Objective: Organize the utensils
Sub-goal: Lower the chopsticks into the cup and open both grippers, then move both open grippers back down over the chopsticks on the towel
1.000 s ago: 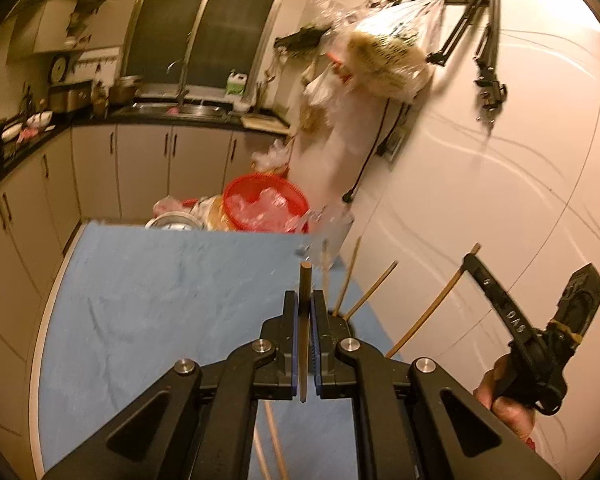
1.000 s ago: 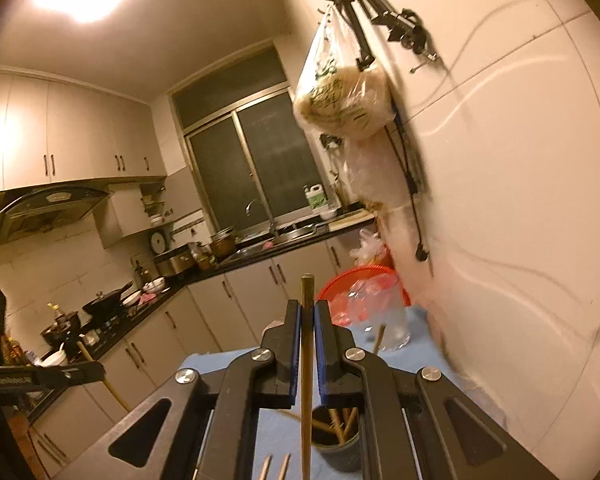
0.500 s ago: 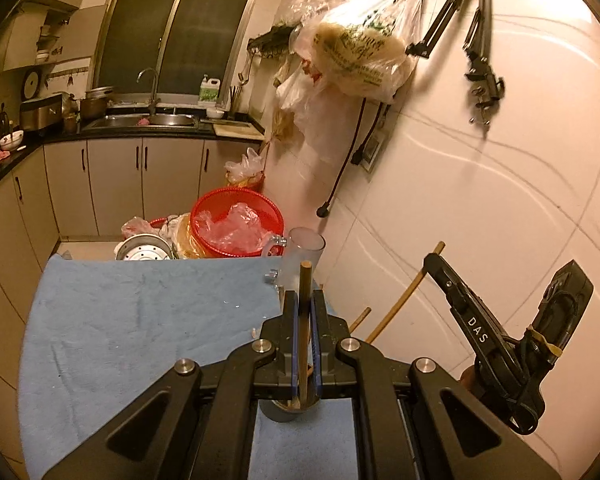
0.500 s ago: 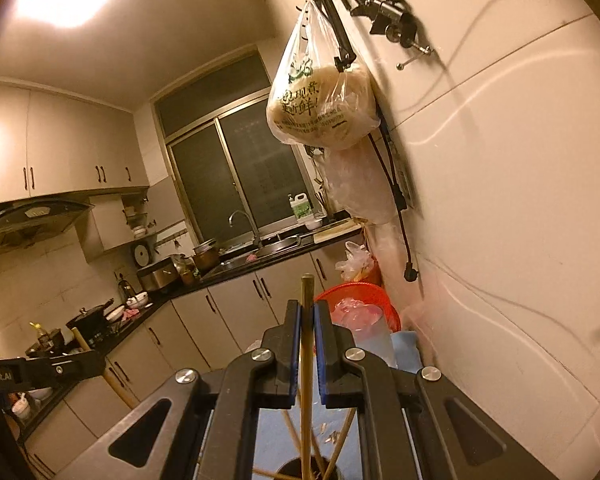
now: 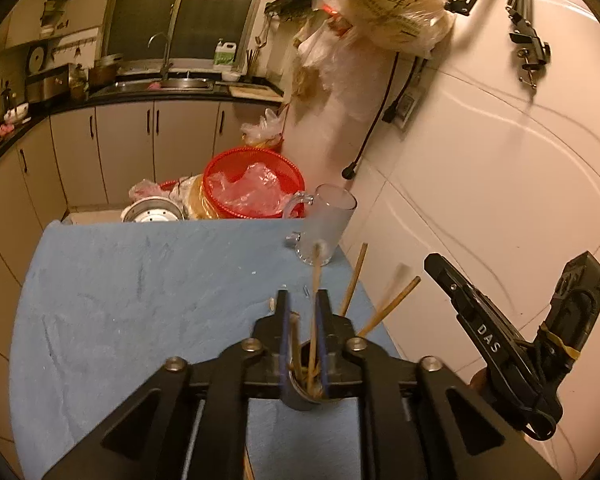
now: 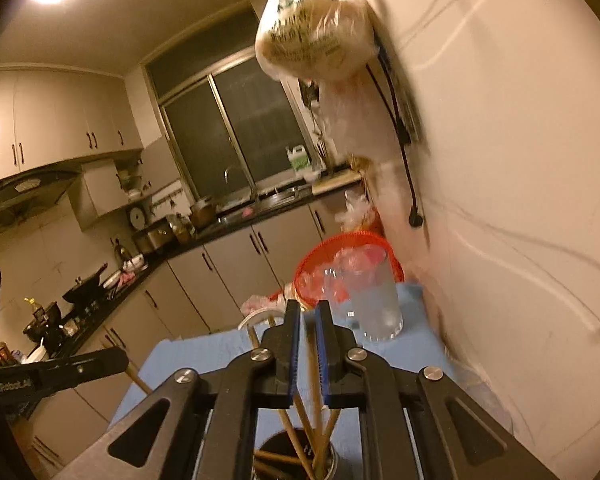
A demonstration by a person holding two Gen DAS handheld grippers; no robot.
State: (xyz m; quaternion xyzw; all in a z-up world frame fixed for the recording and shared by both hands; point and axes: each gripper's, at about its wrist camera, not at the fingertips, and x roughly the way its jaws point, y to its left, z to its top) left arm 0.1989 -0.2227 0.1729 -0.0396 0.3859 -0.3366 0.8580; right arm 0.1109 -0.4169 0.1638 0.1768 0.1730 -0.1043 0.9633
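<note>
Wooden chopsticks [image 5: 315,320], thin and pale, stand splayed in a dark round holder [image 6: 294,460] on the blue cloth [image 5: 140,300] near the wall. Left gripper [image 5: 303,316] spread; right gripper [image 6: 308,344] spread, both directly above the holder. "DAS" readable on right gripper's arm.

**Hand-held two-finger grippers: appearance**

Left gripper [image 5: 303,312]: matte black frame of angled struts, joined by four round silver screw heads; its fingers [image 5: 283,320] carry dark blue pads on the inner faces. Right gripper [image 6: 307,326]: the same black linkage and silver screws, with brighter blue ribbed pads [image 6: 323,344]. Seen from the left wrist, the right unit shows white lettering "DAS" on a black bar, a yellow band around black cabling, and a patch of skin below.
</note>
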